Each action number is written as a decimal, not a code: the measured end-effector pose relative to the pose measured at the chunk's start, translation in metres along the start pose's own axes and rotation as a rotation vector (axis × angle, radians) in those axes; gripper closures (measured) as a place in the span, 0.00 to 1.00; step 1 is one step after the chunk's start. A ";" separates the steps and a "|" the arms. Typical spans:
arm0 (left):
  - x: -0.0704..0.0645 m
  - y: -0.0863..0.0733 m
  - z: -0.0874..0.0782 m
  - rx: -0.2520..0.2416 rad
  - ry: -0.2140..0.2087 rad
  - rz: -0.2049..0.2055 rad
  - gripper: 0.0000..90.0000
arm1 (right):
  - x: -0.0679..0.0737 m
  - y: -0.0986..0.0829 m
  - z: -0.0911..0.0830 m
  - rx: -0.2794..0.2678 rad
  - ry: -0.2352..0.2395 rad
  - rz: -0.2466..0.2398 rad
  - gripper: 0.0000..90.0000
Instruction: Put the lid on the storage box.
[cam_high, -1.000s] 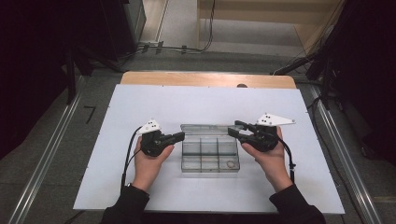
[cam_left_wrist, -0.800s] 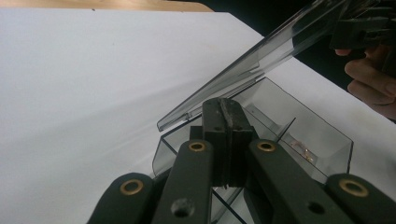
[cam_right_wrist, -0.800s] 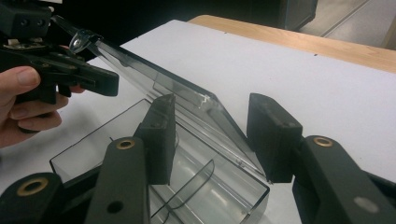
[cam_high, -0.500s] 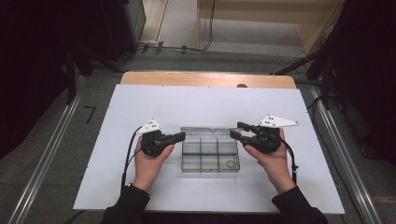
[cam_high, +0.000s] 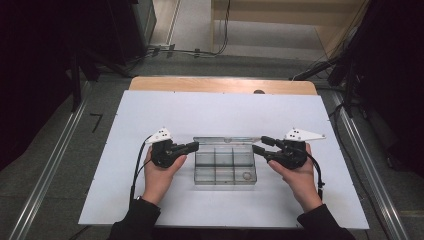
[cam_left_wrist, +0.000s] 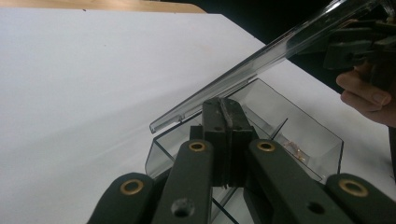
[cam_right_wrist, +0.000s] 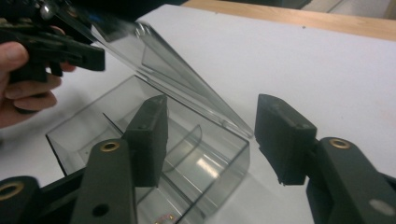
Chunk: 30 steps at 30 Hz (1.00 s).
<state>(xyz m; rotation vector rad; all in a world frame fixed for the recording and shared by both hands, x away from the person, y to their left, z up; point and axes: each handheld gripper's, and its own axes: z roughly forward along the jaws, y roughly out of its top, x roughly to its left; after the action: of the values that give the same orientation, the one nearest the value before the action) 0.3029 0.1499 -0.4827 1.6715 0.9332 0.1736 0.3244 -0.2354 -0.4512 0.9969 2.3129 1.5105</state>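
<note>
- High view: a clear compartment box (cam_high: 225, 167) sits on the white desk (cam_high: 220, 112), nearer its front edge than its back, midway between the side edges.
- Its lid (cam_left_wrist: 261, 58) stands tilted up, hinged along the box's far side.
- One small brassy item (cam_left_wrist: 295, 150) lies in a compartment; a ring-like piece (cam_high: 246, 175) lies in the front right one.
- The left gripper (cam_high: 192, 146) has its jaws pressed together at the box's left wall; whether they pinch it cannot be told.
- The right gripper (cam_high: 260, 145) is spread wide at the right end.

small item (cam_high: 246, 175) in box, unidentifiable
</note>
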 end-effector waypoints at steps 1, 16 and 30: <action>0.000 0.000 0.000 -0.001 -0.001 0.000 1.00 | -0.001 -0.002 -0.001 -0.001 -0.009 0.003 0.56; -0.002 0.000 0.000 -0.003 -0.012 0.005 1.00 | -0.002 -0.014 0.001 0.046 0.016 0.066 0.97; -0.007 -0.002 -0.005 -0.006 -0.038 0.015 1.00 | 0.010 -0.009 -0.002 0.024 0.042 0.028 0.98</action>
<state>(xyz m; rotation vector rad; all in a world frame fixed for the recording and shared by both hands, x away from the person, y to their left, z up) 0.2943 0.1491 -0.4806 1.6711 0.8912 0.1543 0.3121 -0.2328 -0.4558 1.0166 2.3606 1.5325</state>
